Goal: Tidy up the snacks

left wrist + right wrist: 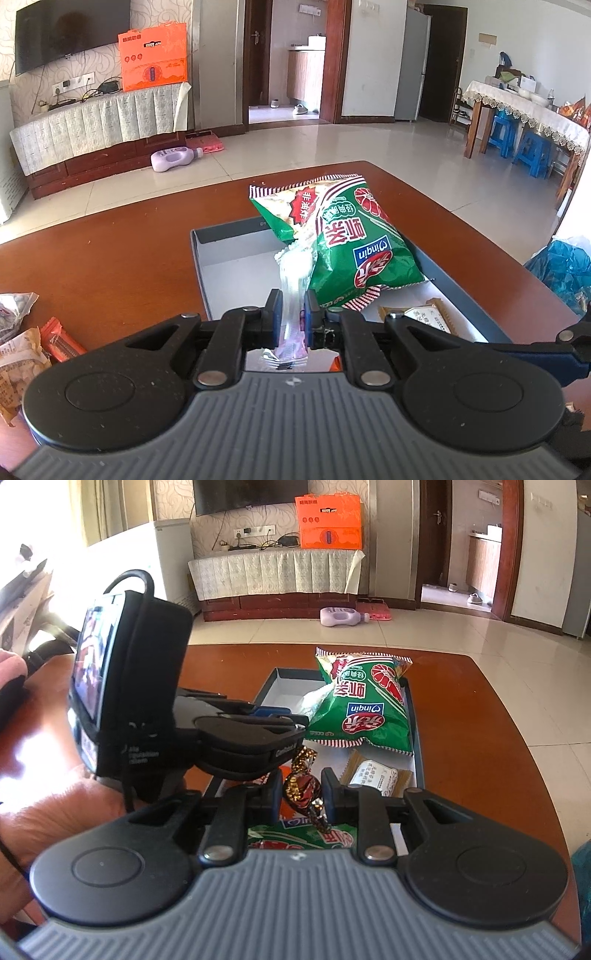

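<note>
Left wrist view, green bag (347, 243) reading "Qinqin", upside down, in grey box (207, 266)

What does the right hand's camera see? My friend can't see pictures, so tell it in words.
The right gripper is shut on a shiny brown and gold wrapped candy, above a shallow grey box on a brown table. A green snack bag and a small tan packet lie in the box. The left gripper reaches in from the left.

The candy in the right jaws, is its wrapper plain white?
No, the candy clamped in the right gripper has a shiny brown and gold patterned wrapper.
</note>
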`<state>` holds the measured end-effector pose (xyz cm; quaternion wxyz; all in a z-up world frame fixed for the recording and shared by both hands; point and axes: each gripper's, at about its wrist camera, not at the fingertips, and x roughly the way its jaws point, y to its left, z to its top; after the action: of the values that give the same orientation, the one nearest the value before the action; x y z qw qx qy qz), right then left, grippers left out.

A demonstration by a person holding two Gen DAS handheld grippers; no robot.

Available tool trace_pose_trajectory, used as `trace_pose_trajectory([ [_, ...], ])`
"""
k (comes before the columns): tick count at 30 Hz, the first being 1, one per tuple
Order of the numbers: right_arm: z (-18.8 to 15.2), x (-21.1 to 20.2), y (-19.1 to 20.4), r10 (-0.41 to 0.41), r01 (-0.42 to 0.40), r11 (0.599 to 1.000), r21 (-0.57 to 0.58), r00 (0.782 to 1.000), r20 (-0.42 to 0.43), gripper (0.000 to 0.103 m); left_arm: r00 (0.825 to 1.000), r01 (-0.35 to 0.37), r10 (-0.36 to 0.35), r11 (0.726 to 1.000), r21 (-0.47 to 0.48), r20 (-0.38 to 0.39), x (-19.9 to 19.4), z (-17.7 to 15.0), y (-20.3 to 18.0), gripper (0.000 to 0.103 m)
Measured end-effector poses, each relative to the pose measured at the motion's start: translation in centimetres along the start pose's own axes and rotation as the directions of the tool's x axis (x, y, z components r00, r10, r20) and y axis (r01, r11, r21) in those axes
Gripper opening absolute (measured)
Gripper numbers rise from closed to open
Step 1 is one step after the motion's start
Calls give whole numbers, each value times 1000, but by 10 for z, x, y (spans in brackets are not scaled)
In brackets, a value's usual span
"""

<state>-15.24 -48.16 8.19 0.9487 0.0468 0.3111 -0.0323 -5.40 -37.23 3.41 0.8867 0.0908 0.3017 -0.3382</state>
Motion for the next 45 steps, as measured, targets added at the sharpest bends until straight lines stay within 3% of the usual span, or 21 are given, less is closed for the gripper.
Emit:
trace_pose_trajectory([
  [13,-2,2,0,-8,7,1000,-5,1000,-12,25,1000,-15,15,1000,10,1,1,-1,-7,16],
  [18,-3,5,-1,-16,16,1000,-5,1000,-20,25,1000,-27,27,1000,0,7,1,-1,-5,30],
  [23,-3,5,-3,-37,38,999,10,999,-11,28,998,-42,42,999,-4,39,-4,-1,-4,71],
  [30,-2,-3,1,-3,2,1000,18,999,42,43,997,-24,24,1000,-2,70,-15,1,-3,74],
  [45,5,-11,15,12,-17,999,38,993,116,43,990,-62,64,998,-25,123,-63,3,25,75],
])
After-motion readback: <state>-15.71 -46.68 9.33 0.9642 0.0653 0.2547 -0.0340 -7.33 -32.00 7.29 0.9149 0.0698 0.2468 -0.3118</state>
